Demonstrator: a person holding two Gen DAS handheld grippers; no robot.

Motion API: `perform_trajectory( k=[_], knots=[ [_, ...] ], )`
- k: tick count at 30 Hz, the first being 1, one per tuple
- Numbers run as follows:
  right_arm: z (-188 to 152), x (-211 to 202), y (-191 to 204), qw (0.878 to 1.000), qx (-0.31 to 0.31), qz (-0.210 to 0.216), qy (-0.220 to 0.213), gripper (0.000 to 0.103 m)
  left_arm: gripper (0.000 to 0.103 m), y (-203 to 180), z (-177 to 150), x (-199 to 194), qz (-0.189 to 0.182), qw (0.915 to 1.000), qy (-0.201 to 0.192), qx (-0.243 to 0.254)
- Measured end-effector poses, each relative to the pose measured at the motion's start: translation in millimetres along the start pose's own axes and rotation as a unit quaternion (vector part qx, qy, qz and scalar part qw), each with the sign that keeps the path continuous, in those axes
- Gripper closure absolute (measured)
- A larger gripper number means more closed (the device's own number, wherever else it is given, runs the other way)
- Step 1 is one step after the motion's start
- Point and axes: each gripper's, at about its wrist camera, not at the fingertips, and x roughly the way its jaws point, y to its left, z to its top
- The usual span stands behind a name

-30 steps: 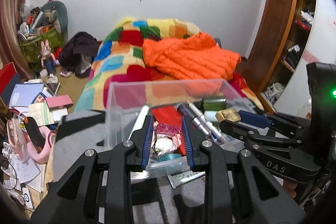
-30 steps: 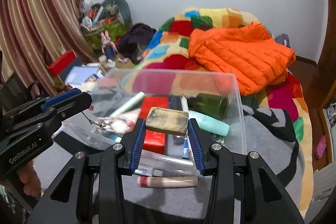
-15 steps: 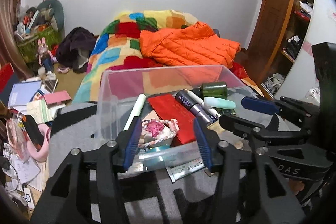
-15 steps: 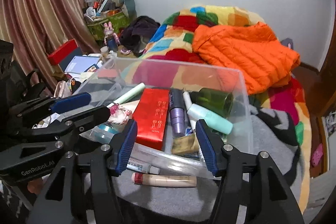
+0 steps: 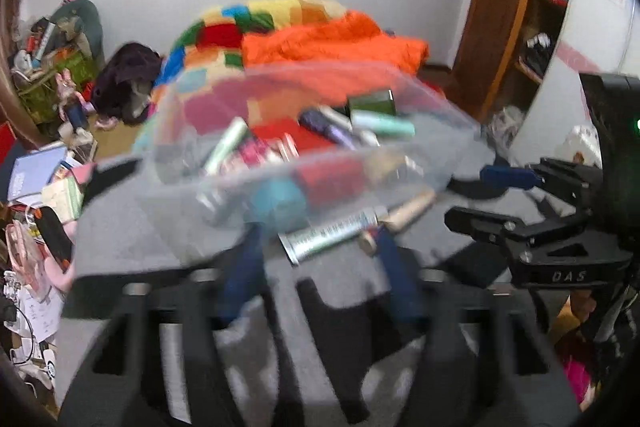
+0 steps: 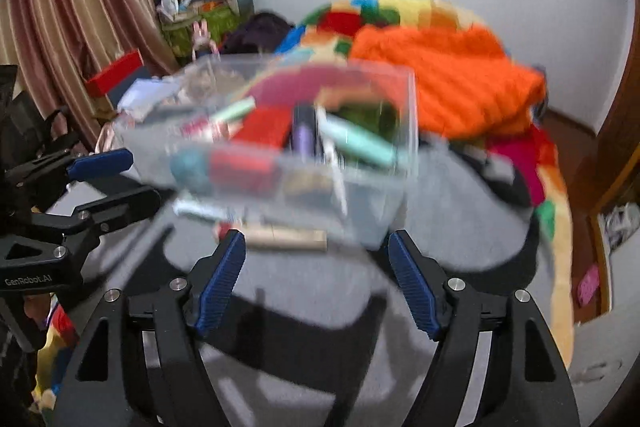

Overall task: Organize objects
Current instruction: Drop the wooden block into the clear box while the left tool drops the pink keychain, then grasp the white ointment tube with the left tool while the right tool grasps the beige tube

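Observation:
A clear plastic bin (image 5: 192, 211) (image 6: 384, 203) sits on a grey blanket and holds a red box (image 6: 264, 125), a mint tube (image 6: 360, 143), a purple tube (image 5: 326, 129), a green jar (image 5: 370, 103) and other cosmetics. In front of it on the blanket lie a silver tube (image 5: 330, 233) and a beige tube (image 6: 286, 239) (image 5: 408, 211). My left gripper (image 5: 320, 271) is open and empty, just short of the silver tube. My right gripper (image 6: 316, 275) is open wide and empty, just short of the beige tube. Both views are motion-blurred.
Behind the bin lies a bed with a patchwork quilt (image 6: 376, 15) and an orange jacket (image 6: 448, 83). Clutter of books and boxes (image 5: 36, 179) covers the floor at the left. A wooden shelf unit (image 5: 520, 7) stands at the right.
My right gripper let go of a tan flat piece into the bin. Both grippers opened and pulled back and down from the bin toward the tubes lying in front of it.

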Motion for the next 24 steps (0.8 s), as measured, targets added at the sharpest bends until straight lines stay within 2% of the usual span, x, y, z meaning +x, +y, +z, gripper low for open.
perform_trajectory(
  k=[1, 4, 5, 10, 17, 21, 24],
  knots=[
    [-3, 5, -4, 1.0, 0.012, 0.005, 0.005, 0.032, 0.078, -1, -3, 8, -0.004, 0.9998, 0.018, -0.001],
    [-7, 11, -11, 0.999, 0.043, 0.027, 0.008, 0.035, 0.082, -1, -7, 19, -0.004, 0.9994, 0.033, -0.007],
    [-7, 13, -12, 0.998, 0.046, 0.036, 0.01, 0.039, 0.083, -2, -8, 23, -0.005, 0.9992, 0.039, -0.006],
    [-1, 19, -9, 0.998, 0.042, 0.042, 0.01, 0.039, 0.083, -10, -8, 35, -0.002, 0.9986, 0.052, 0.008],
    [7, 35, -11, 0.989, 0.083, 0.114, 0.039, 0.039, 0.083, -18, -2, 43, -0.01, 0.9975, 0.068, 0.017],
    [9, 38, -8, 0.991, 0.079, 0.102, 0.036, 0.037, 0.084, -25, -1, 46, -0.001, 0.9974, 0.067, 0.028],
    [8, 37, -6, 0.992, 0.072, 0.099, 0.035, 0.037, 0.086, -25, -2, 44, -0.008, 0.9975, 0.066, 0.021]
  ],
)
